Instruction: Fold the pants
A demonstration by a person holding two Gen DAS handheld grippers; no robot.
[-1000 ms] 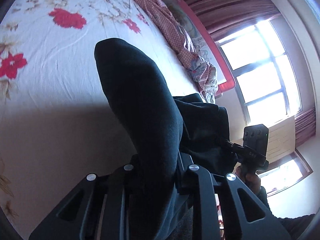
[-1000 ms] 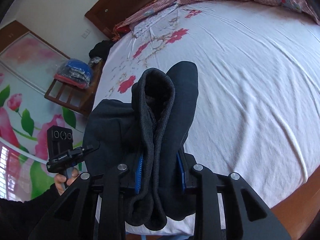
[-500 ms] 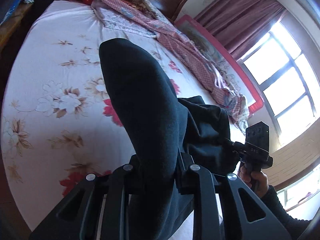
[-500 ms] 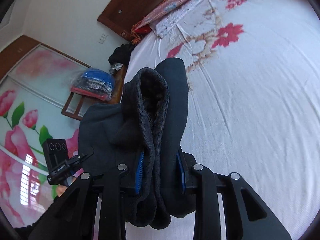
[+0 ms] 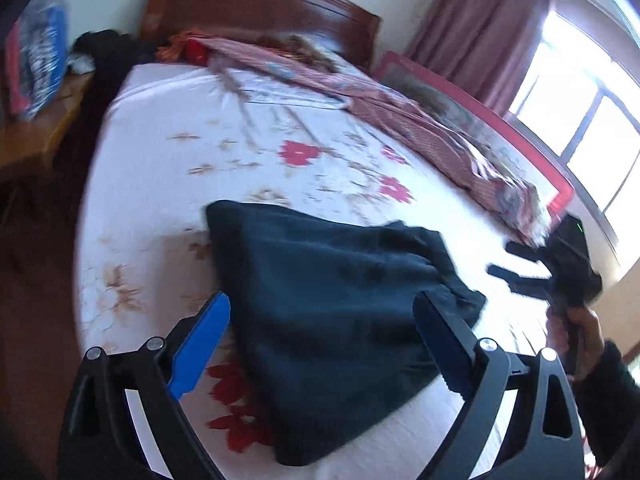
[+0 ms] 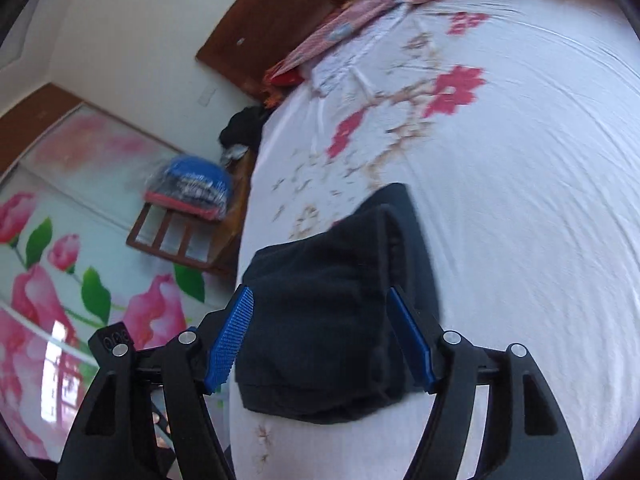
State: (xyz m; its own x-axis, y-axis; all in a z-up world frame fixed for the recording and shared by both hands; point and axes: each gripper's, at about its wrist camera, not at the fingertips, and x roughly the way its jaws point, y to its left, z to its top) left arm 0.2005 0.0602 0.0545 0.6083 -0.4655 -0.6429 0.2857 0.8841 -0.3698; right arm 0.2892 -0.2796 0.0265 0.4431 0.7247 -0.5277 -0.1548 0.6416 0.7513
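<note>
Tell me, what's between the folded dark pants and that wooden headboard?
In the left wrist view, between the pants and the headboard lies flowered white sheet, then a rumpled reddish patterned blanket against the headboard.

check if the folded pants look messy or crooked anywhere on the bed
Slightly. The dark pants lie folded on the floral sheet, but the stack is uneven: one layer's corner juts past the rest at the far end. Both tools are open and clear.

Daylight is blowing out the window (image 5: 580, 120) at right. Motion blur is softening both frames, and fisheye distortion is bending the edges.
</note>
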